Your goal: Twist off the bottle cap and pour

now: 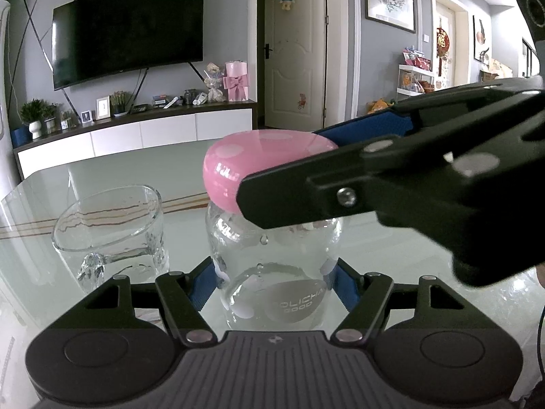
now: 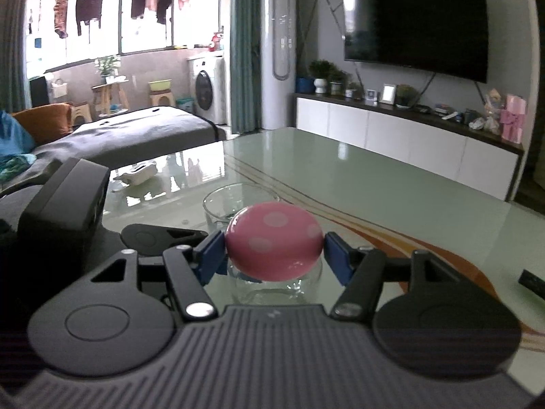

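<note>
- Left of scene: empty glass cup (image 1: 112,228) upright on glass tabletop (image 1: 391,238), just beside bottle. No liquid visible in it; pour not yet begun.
- Centre: clear glass bottle (image 1: 272,272) upright on tabletop, clamped at its body by left hand-held gripper (image 1: 274,286), blue pads (image 1: 201,289) pressed against both sides. Droplets on inner wall; level of contents hard to read.
- Pink spotted cap (image 2: 274,240) on bottle mouth, seated, no gap visible under it. Judged not yet unscrewed.
- Right: right hand-held gripper (image 2: 274,252) closed on cap, blue pads (image 2: 211,255) touching its two sides.
- Standing: both grasps made. Left to do, by judgement: twist cap off, lift it clear, tip bottle over cup.
</note>
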`<move>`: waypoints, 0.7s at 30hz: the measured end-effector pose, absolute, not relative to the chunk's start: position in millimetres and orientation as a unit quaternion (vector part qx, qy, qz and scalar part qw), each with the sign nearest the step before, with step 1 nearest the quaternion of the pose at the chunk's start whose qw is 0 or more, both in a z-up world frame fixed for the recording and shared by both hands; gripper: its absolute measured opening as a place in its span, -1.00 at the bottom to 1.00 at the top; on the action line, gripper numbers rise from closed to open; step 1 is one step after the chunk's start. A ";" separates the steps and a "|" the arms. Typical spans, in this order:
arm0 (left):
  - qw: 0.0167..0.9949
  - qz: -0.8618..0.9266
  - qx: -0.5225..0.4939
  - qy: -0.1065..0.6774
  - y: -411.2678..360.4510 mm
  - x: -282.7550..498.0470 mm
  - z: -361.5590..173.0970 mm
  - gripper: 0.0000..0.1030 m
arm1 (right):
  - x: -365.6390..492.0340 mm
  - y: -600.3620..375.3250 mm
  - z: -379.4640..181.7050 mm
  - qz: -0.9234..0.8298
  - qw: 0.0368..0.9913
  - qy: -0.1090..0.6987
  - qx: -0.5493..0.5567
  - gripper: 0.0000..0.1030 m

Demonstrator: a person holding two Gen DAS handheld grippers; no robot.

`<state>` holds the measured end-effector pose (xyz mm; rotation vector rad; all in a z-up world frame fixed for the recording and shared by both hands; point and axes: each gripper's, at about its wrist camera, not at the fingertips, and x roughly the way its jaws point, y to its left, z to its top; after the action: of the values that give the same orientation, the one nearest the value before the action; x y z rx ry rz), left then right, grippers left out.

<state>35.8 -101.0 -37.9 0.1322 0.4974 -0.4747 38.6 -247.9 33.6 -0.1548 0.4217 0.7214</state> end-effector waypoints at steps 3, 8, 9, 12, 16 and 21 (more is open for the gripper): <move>0.939 -0.232 0.065 0.244 -100.8 37.1 -37.8 0.43 | 38.8 -249.7 35.4 0.363 0.905 0.203 -0.087 0.24; 0.939 -0.231 0.064 0.245 -102.7 38.1 -37.6 0.43 | 40.4 -251.5 38.4 0.381 0.896 0.205 -0.096 0.24; 0.939 -0.231 0.064 0.245 -103.7 37.0 -37.9 0.43 | 40.4 -251.7 38.9 0.384 0.895 0.205 -0.098 0.24; 0.939 -0.232 0.064 0.245 -98.0 36.5 -40.0 0.43 | 41.5 -252.5 40.5 0.392 0.891 0.205 -0.105 0.24; 0.939 -0.232 0.064 0.245 -98.7 35.4 -40.6 0.43 | 44.2 -254.0 43.0 0.405 0.883 0.208 -0.112 0.24; 0.939 -0.232 0.063 0.245 -99.7 33.8 -41.2 0.43 | 50.0 -254.6 46.1 0.421 0.873 0.213 -0.123 0.24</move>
<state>33.8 -99.7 -41.2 0.1289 0.5011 -0.4744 50.0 -254.6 46.1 -0.2565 0.4443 0.8794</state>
